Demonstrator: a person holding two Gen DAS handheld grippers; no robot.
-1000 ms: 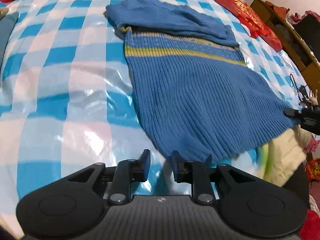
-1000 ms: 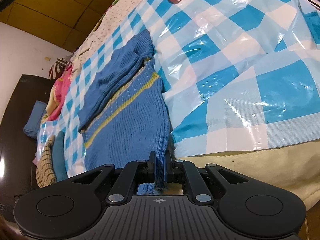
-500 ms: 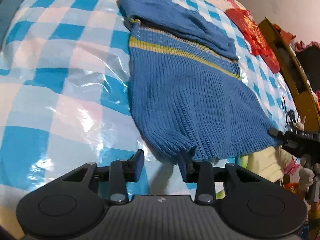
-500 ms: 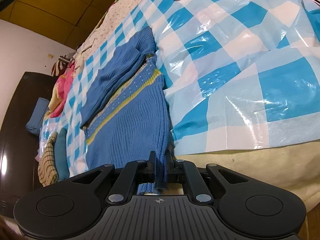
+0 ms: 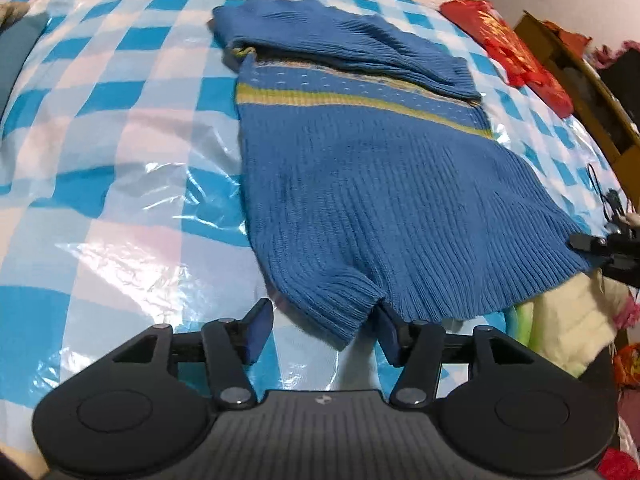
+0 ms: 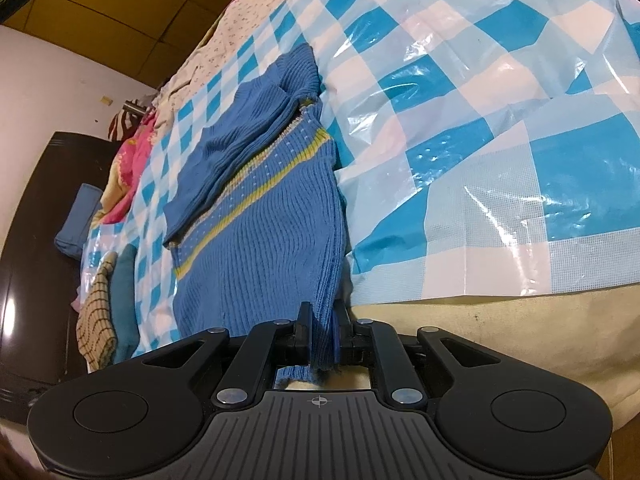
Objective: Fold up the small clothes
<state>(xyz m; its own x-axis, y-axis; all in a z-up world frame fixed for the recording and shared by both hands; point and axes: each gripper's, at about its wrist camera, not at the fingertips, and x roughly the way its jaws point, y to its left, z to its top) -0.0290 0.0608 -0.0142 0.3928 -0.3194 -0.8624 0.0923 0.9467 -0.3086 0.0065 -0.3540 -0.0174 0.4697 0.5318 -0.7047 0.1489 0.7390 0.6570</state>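
Blue-and-white checked plastic sheeting (image 5: 120,128) covers a bed, and on it lies a blue ribbed sweater (image 5: 380,184) with a yellow stripe across the chest, its sleeves folded over the top. From the left wrist view, the left tongs (image 5: 320,330) stand apart and are opening; the sweater's near hem corner droops between them, close against the right-hand finger, with neither pad pressing it. At the far right edge of the hem the right tongs (image 5: 596,246) show as a dark shape at the cloth. A red cloth (image 5: 516,60) lies beyond the sweater near a wooden shelf (image 5: 580,92), and cream bedding (image 5: 568,320) shows below the hem.

From the right wrist view, the right tongs (image 6: 322,334) are clamped on the sweater's (image 6: 260,220) hem edge, which passes between the pads and hangs out below; the jaws are easing open though the cloth still fills the gap. A folded checked cloth (image 6: 96,312) and a teal one lie to the left, beside dark furniture (image 6: 36,240)
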